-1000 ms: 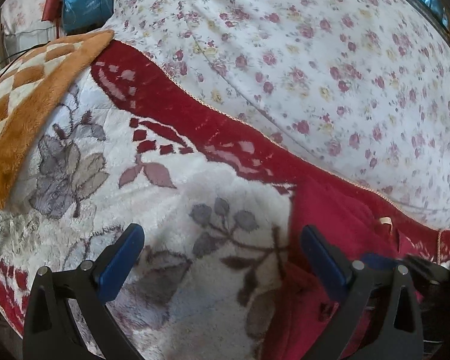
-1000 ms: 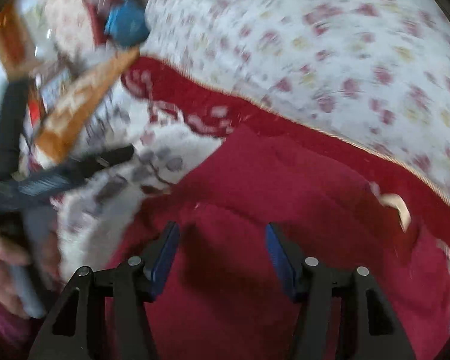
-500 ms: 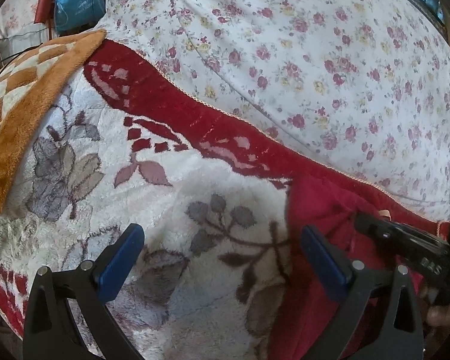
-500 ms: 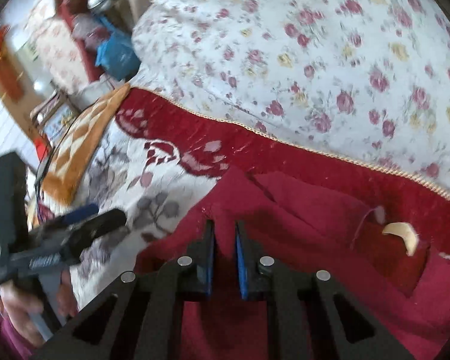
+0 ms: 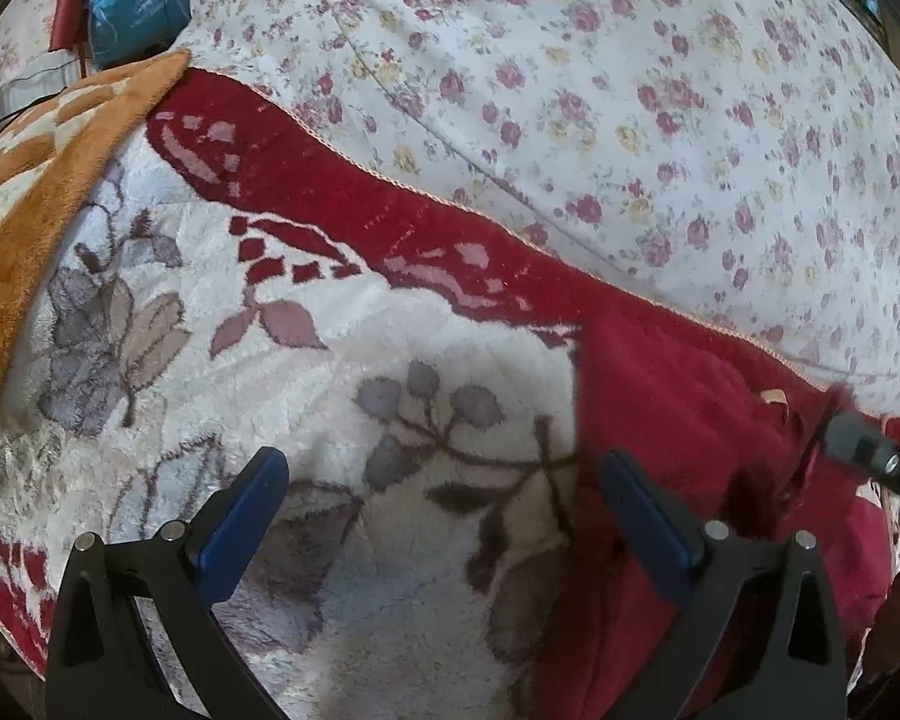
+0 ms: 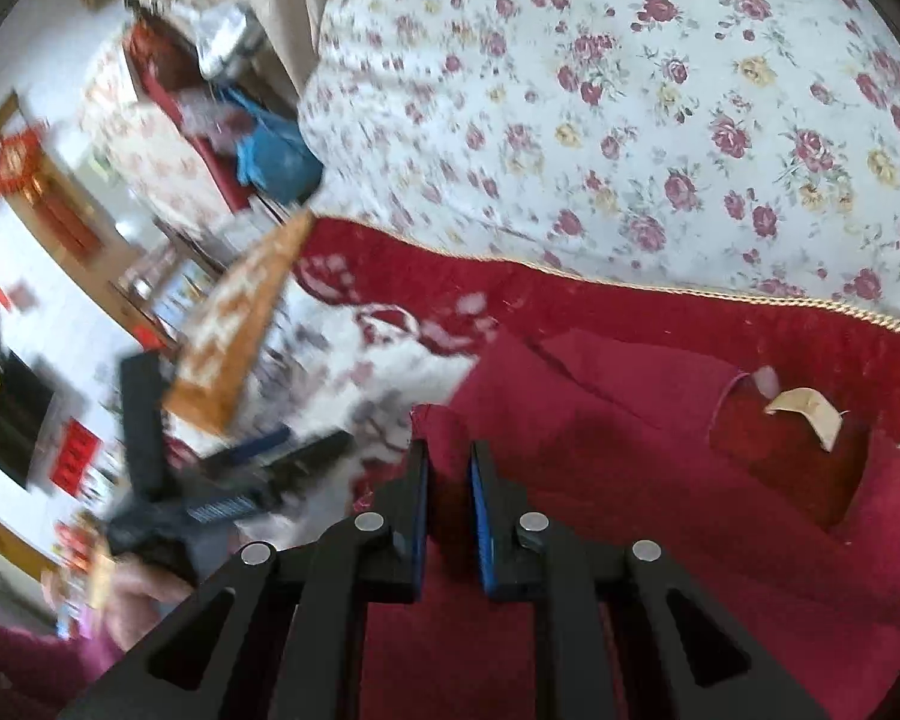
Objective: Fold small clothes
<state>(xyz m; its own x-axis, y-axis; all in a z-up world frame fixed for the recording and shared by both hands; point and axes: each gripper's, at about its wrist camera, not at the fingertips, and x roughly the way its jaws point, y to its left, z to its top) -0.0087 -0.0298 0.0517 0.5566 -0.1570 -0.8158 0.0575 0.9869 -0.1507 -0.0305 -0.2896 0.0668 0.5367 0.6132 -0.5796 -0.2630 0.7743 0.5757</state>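
Red garment (image 6: 630,456) lies spread on the plush blanket (image 5: 342,372) on the bed, toward the right side of the left wrist view, its upper edge close to the blanket's dark red border. Behind the border, the floral sheet (image 5: 630,90) rises in a mound.

Right hand-held gripper (image 6: 449,462): blue pads drawn nearly together, with a fold of the red garment pinched between them. The fabric edge stands up just past the fingertips. A pale label (image 6: 807,414) shows at the garment's neck opening, to the right of the grip and apart from it.

Left hand-held gripper (image 5: 444,480): jaws spread wide, nothing between them. It hangs over the white leaf-patterned part of the blanket; its right finger (image 5: 642,510) sits at the garment's left edge, contact not clear.

The tip of the right gripper enters the left wrist view at far right, at the garment, blurred.

An orange checked blanket (image 5: 36,192) lies at far left on the bed. A blue bag (image 5: 135,0) sits beyond it. Room background in the right wrist view is motion-blurred.
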